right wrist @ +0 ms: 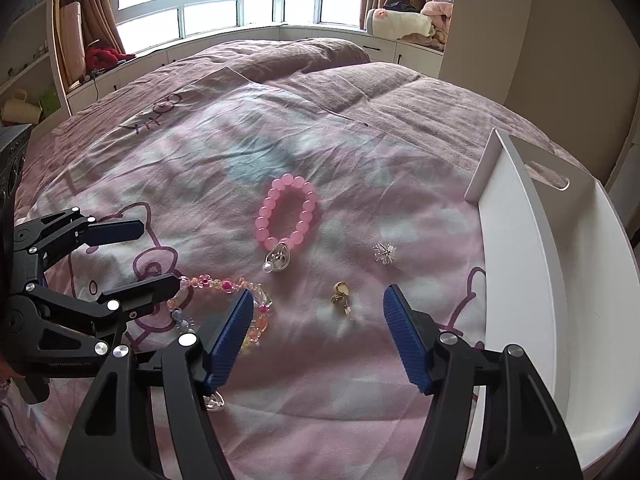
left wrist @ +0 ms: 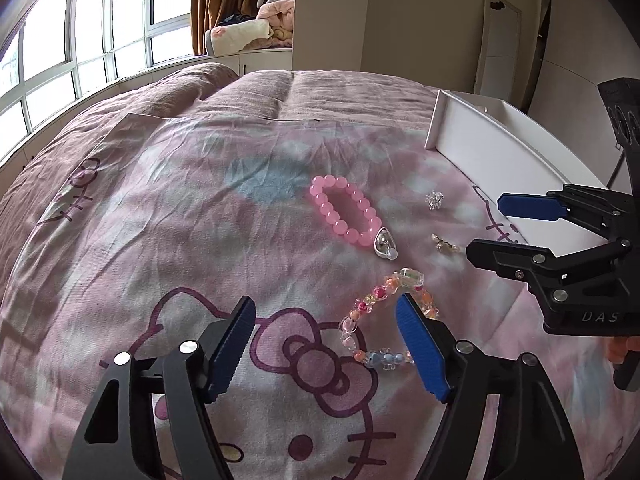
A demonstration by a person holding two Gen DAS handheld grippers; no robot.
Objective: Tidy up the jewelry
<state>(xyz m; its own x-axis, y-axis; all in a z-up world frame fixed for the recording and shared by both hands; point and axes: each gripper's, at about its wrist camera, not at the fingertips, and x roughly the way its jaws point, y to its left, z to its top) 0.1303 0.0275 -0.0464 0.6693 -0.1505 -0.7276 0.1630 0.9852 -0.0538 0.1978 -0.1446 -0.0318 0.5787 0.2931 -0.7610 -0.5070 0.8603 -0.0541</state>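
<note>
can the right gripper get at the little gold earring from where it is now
Probably yes. The right gripper is open, and the gold earring lies on the bedspread just ahead of its fingertips, apart from the colorful bead bracelet and the white tray, with nothing between.

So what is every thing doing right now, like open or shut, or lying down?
left gripper: open, holding nothing
right gripper: open, holding nothing
pink bead bracelet: flat on the bedspread
colorful bead bracelet: loose on the bedspread
gold earring: on the bedspread
crystal earring: on the bedspread
white tray: no jewelry visible inside
</note>
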